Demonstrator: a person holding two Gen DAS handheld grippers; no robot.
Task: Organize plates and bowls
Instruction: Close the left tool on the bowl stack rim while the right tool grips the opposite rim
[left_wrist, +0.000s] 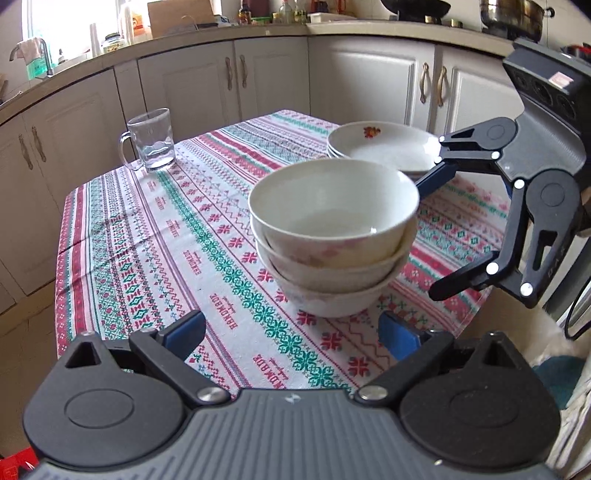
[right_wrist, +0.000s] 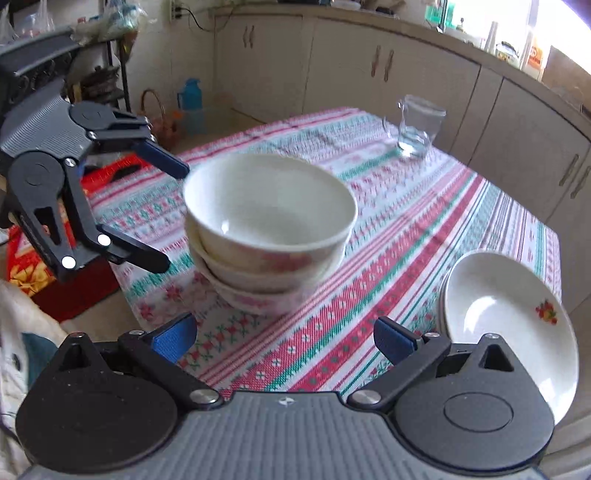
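Setting: kitchen with cream cabinets; small table under a patterned tablecloth.
Bowls: stack of three nested bowls stood just ahead of the left gripper, centred between its blue pads.
Plates: stack of plates lay beyond the bowls, right of the left gripper's axis.
Left gripper: jaws wide apart, holding nothing.
Right gripper: jaws likewise apart, empty, facing the bowls from the opposite side.
Bystander: glass mug stood well apart, far left.
Risk: top bowl sat tilted; a one-sided nudge could topple the stack.
Risk: stack near the table edge; pushing might slide it off.
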